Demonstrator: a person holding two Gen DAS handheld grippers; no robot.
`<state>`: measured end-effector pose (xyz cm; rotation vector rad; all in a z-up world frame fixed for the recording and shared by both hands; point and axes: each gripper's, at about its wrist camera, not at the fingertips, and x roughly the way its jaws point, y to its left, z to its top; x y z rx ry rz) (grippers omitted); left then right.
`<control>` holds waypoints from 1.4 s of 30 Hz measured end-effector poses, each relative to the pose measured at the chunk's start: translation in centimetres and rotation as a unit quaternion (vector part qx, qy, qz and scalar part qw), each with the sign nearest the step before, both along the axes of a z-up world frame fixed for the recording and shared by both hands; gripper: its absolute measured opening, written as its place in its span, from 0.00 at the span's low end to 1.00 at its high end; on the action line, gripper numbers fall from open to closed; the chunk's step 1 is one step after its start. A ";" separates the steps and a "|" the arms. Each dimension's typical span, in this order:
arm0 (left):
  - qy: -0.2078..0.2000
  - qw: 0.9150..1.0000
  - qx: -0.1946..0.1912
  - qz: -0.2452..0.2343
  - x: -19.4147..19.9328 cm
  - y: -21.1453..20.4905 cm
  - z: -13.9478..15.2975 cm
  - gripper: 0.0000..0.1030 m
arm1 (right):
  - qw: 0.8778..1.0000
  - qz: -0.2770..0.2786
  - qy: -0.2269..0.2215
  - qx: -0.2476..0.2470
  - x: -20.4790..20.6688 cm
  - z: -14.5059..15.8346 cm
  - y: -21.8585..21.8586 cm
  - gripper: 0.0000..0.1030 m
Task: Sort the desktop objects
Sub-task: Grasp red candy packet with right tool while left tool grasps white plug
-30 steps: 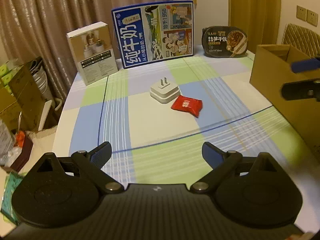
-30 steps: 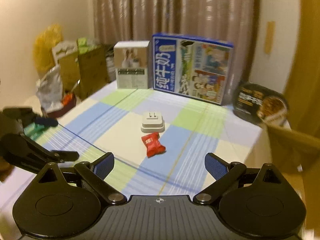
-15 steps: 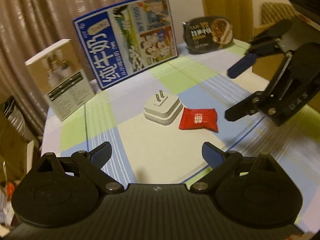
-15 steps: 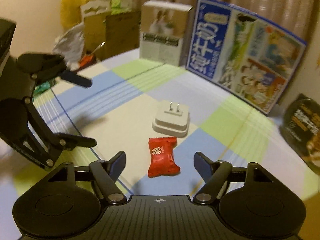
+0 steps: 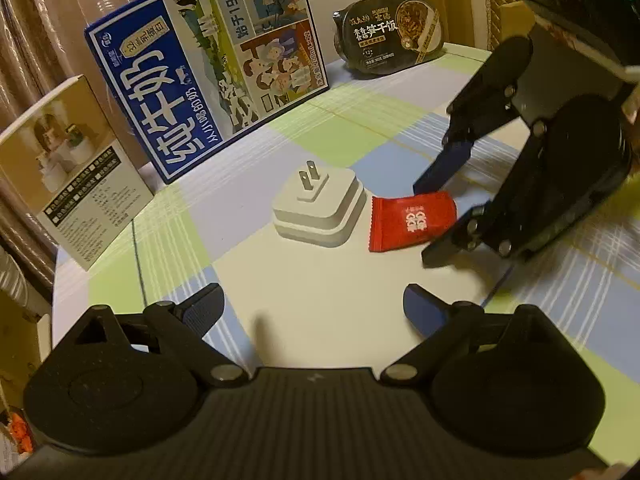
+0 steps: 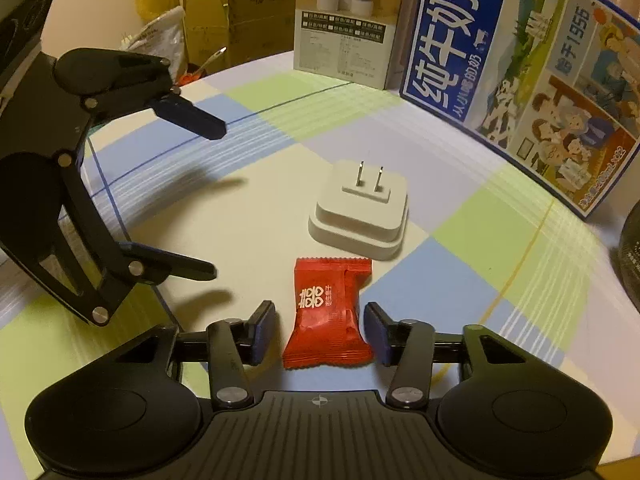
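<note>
Left gripper hangs spread and empty over the near part of the table, closer to the white plug adapter than it was a second ago, when the far edge and a cardboard box at the right were in its view. Right of it, the bigger change: the right gripper has come down from well back and narrowed, so that its two blue pads now flank the red candy packet, one on each side, apart from the wrapper or barely touching; no pinch yet. I judge the candy is the first thing to be sorted and the squeeze is next. The packet lies mid-table, just beside the adapter's right side and seemingly not touching it. The left wrist view shows the black meal tray propped at the far right edge, and the right gripper's fingers low at the packet; the right wrist view shows the gap between pads and wrapper, plus the milk carton and small product box along the far edge.
</note>
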<state>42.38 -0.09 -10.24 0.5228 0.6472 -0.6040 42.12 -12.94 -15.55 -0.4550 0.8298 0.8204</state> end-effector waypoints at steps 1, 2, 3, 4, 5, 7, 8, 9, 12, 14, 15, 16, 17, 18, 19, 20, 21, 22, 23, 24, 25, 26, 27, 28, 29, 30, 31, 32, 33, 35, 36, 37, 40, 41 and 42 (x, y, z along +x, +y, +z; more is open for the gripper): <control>0.000 1.000 -0.002 -0.001 0.2 -0.1 -0.1 0.91 | 1.000 -0.004 0.002 0.003 0.1 0.0 -0.1 0.31; -0.001 1.000 -0.003 -0.002 0.3 -0.2 -0.2 0.91 | 1.000 -0.006 0.002 0.003 0.1 0.0 -0.2 0.29; -0.003 1.000 -0.004 -0.005 0.5 -0.4 -0.3 0.91 | 1.000 -0.009 0.000 0.000 0.1 0.1 -0.4 0.29; -0.004 1.000 -0.004 -0.009 0.7 -0.6 -0.4 0.91 | 1.000 -0.013 -0.003 -0.006 -0.1 0.2 -0.6 0.28; -0.006 1.000 -0.003 -0.011 0.9 -0.9 -0.5 0.91 | 1.000 -0.020 -0.007 -0.011 0.0 0.3 -0.9 0.27; -0.011 1.000 -0.004 -0.014 1.4 -1.6 -0.6 0.91 | 0.999 -0.038 -0.015 -0.021 0.6 0.4 -1.5 0.27; -0.011 1.000 -0.005 -0.015 1.8 -1.9 -0.6 0.91 | 0.998 -0.049 -0.016 -0.021 1.0 0.5 -1.9 0.27; -0.012 1.000 -0.006 -0.015 2.2 -2.3 -0.6 0.91 | 0.998 -0.064 -0.015 -0.021 1.6 0.6 -2.4 0.27; -0.014 1.000 -0.009 -0.012 3.4 -3.4 -0.8 0.91 | 0.995 -0.097 -0.005 -0.012 3.3 0.8 -3.7 0.27; -0.016 1.000 -0.008 -0.011 4.3 -4.2 -0.9 0.91 | 0.994 -0.106 0.000 -0.008 4.0 0.9 -3.9 0.27; -0.017 1.000 -0.008 -0.012 4.7 -4.6 -1.0 0.91 | 0.994 -0.107 0.000 -0.007 4.1 0.9 -3.8 0.27; -0.015 1.000 -0.006 -0.014 5.1 -4.9 -1.1 0.90 | 0.994 -0.107 -0.002 -0.005 4.1 1.0 -3.8 0.27; -0.013 1.000 -0.004 -0.016 5.5 -5.2 -1.2 0.89 | 0.994 -0.107 -0.002 -0.002 4.2 0.9 -3.9 0.27; -0.010 1.000 -0.002 -0.019 5.9 -5.5 -1.4 0.88 | 0.994 -0.109 -0.002 0.003 4.3 0.9 -3.8 0.27; -0.005 1.000 -0.001 -0.022 6.0 -5.6 -1.6 0.87 | 0.994 -0.112 -0.002 0.007 4.3 1.0 -3.9 0.27; 0.002 1.000 0.000 -0.027 6.4 -5.8 -1.8 0.86 | 0.993 -0.115 -0.001 0.011 4.3 0.9 -4.0 0.27; 0.005 0.999 0.002 -0.032 6.6 -6.0 -2.1 0.84 | 0.993 -0.119 -0.001 0.015 4.4 0.8 -4.0 0.27; 0.007 0.999 0.004 -0.036 6.7 -6.1 -2.3 0.84 | 0.992 -0.123 -0.001 0.017 4.6 0.7 -3.7 0.27; 0.007 0.999 0.000 -0.039 6.7 -6.1 -2.3 0.82 | 0.992 -0.127 -0.004 0.018 4.6 0.6 -3.7 0.27; 0.011 0.999 -0.004 -0.039 6.9 -6.1 -2.4 0.77 | 0.991 -0.131 -0.007 0.019 4.5 0.5 -3.6 0.27; 0.015 0.999 -0.009 -0.036 7.0 -6.1 -2.4 0.72 | 0.991 -0.135 -0.010 0.019 4.5 0.3 -3.5 0.27; 0.020 0.999 -0.014 -0.033 7.1 -6.1 -2.3 0.65 | 0.990 -0.137 -0.014 0.018 4.4 0.2 -3.4 0.27; 0.021 0.999 -0.017 -0.030 7.1 -6.0 -2.3 0.63 | 0.990 -0.141 -0.016 0.019 4.3 0.2 -3.3 0.27; 0.021 0.999 -0.019 -0.027 6.9 -6.0 -2.4 0.62 | 0.989 -0.146 -0.017 0.021 4.2 0.2 -3.4 0.27; 0.020 0.999 -0.020 -0.022 6.7 -5.8 -2.4 0.60 | 0.988 -0.154 -0.015 0.024 4.1 0.2 -3.5 0.26; 0.020 0.999 -0.022 -0.015 6.4 -5.7 -2.4 0.60 | 0.986 -0.164 -0.011 0.028 4.0 0.2 -3.6 0.26; 0.022 0.999 -0.025 -0.007 6.0 -5.5 -2.3 0.60 | 0.984 -0.175 -0.007 0.032 3.7 0.2 -3.8 0.26; 0.024 0.999 -0.026 0.002 5.5 -5.4 -2.3 0.59 | 0.983 -0.182 -0.006 0.032 3.3 0.2 -3.9 0.26; 0.026 0.999 -0.024 0.011 4.8 -5.4 -2.3 0.59 | 0.982 -0.187 -0.006 0.030 2.8 0.3 -3.9 0.26; 0.032 0.999 -0.023 0.026 3.4 -5.3 -2.2 0.59 | 0.980 -0.197 -0.002 0.026 1.5 0.4 -4.1 0.26; 0.034 0.999 -0.021 0.032 2.4 -5.4 -2.2 0.59 | 0.979 -0.204 -0.001 0.024 0.6 0.5 -4.2 0.26; 0.038 0.998 -0.020 0.037 1.4 -5.3 -2.1 0.59 | 0.977 -0.213 0.003 0.023 -0.4 0.6 -4.5 0.26; 0.054 0.997 -0.031 0.056 -2.0 -5.2 -2.0 0.59 | 0.968 -0.248 0.020 0.032 -4.0 0.8 -5.7 0.26; 0.057 0.996 -0.034 0.062 -3.2 -5.3 -1.9 0.59 | 0.966 -0.257 0.026 0.036 -5.3 0.9 -6.1 0.26; 0.062 0.995 -0.039 0.066 -4.6 -5.3 -1.9 0.59 | 0.964 -0.262 0.032 0.039 -6.8 0.9 -6.6 0.26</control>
